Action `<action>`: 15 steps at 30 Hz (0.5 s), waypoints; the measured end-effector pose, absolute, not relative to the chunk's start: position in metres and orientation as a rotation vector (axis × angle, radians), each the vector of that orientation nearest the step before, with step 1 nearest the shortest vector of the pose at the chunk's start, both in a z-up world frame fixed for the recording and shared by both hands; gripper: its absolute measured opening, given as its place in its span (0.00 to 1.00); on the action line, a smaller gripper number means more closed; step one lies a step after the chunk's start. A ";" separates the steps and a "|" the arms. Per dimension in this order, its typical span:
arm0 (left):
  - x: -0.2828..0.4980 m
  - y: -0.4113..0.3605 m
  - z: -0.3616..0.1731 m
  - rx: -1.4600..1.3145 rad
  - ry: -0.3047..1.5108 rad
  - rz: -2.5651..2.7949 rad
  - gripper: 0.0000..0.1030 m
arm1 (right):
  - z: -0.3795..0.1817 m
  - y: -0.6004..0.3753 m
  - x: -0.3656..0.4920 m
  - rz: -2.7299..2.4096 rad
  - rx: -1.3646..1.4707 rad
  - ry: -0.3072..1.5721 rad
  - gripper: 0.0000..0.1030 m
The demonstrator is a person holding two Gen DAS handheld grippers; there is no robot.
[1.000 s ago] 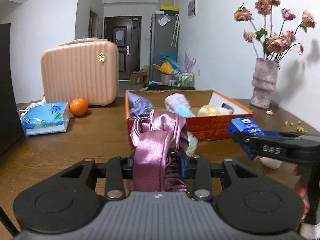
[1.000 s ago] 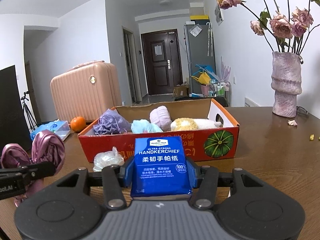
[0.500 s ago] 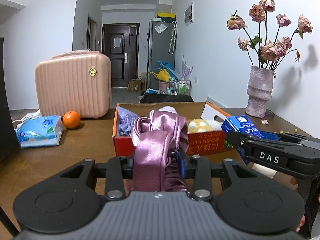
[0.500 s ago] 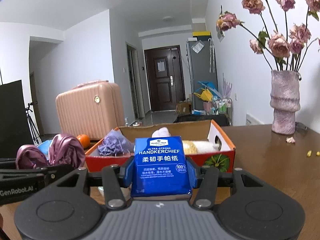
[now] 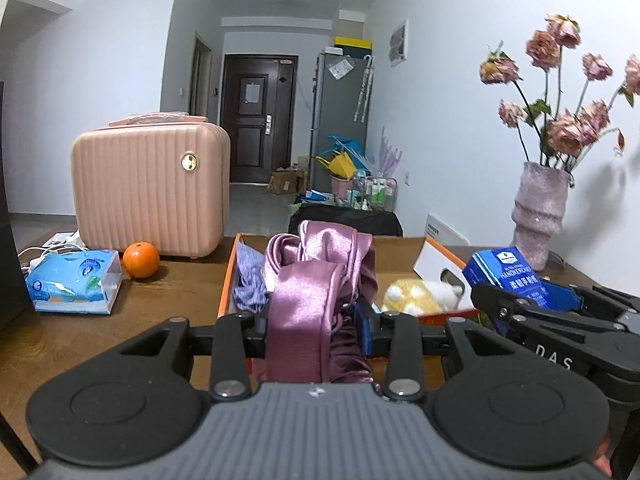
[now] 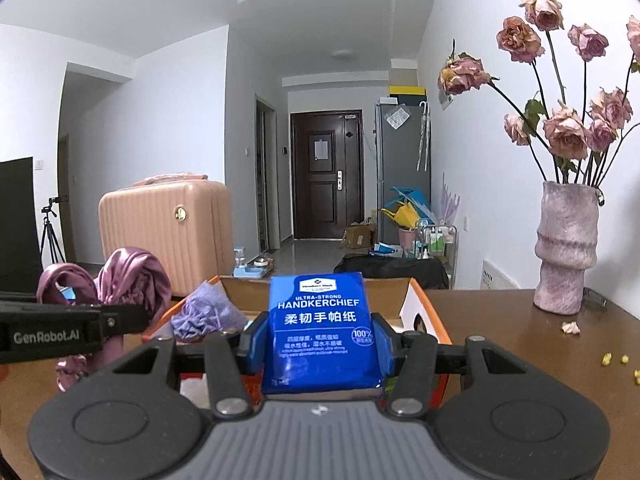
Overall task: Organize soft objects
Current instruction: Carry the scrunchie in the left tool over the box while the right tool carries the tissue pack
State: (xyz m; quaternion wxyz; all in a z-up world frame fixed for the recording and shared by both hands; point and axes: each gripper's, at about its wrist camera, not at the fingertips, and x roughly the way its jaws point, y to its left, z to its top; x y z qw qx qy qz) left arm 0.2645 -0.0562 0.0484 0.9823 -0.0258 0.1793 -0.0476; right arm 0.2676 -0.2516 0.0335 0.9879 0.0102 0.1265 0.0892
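Observation:
My left gripper [image 5: 312, 320] is shut on a bunched purple satin cloth [image 5: 316, 280], held above the near edge of the orange cardboard box [image 5: 226, 280]. Inside the box lie a lavender knitted piece [image 5: 248, 276] and a yellow and white plush [image 5: 412, 296]. My right gripper [image 6: 320, 340] is shut on a blue handkerchief tissue pack [image 6: 322, 320], also raised at the box's near side. The left wrist view shows that pack [image 5: 506, 276] at the right. In the right wrist view the satin cloth [image 6: 132, 276] hangs at the left, with the lavender piece [image 6: 208, 312] behind it.
A pink suitcase [image 5: 148, 188], an orange [image 5: 141, 260] and a light blue tissue packet [image 5: 74, 282] sit on the wooden table to the box's left. A vase [image 5: 540, 216] of dried roses stands at the right by the wall, with fallen petals [image 6: 572, 327] near it.
Both grippers have risen with their loads still held. The box now sits lower in both views, and the left gripper has come closer over it.

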 end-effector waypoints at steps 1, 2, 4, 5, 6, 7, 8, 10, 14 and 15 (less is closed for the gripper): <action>0.268 -0.057 0.050 -0.053 0.358 -0.093 0.36 | 0.035 -0.252 0.270 0.179 0.022 0.251 0.49; 0.270 -0.057 0.050 -0.051 0.354 -0.091 0.36 | 0.036 -0.253 0.273 0.179 0.024 0.248 0.49; 0.277 -0.059 0.050 -0.046 0.354 -0.084 0.36 | 0.037 -0.254 0.280 0.175 0.020 0.244 0.49; 0.280 -0.060 0.050 -0.044 0.356 -0.079 0.36 | 0.037 -0.254 0.284 0.172 0.018 0.246 0.49; 0.285 -0.061 0.050 -0.042 0.358 -0.075 0.36 | 0.037 -0.254 0.287 0.171 0.018 0.249 0.49; 0.288 -0.062 0.050 -0.041 0.359 -0.073 0.36 | 0.037 -0.254 0.290 0.169 0.018 0.250 0.49; 0.291 -0.062 0.049 -0.040 0.359 -0.072 0.36 | 0.038 -0.254 0.293 0.168 0.018 0.251 0.49; 0.297 -0.063 0.049 -0.038 0.357 -0.072 0.36 | 0.039 -0.254 0.299 0.166 0.021 0.249 0.49; 0.308 -0.065 0.049 -0.033 0.356 -0.070 0.36 | 0.040 -0.254 0.310 0.168 0.021 0.251 0.49; 0.311 -0.065 0.049 -0.034 0.355 -0.069 0.36 | 0.041 -0.254 0.314 0.168 0.021 0.255 0.49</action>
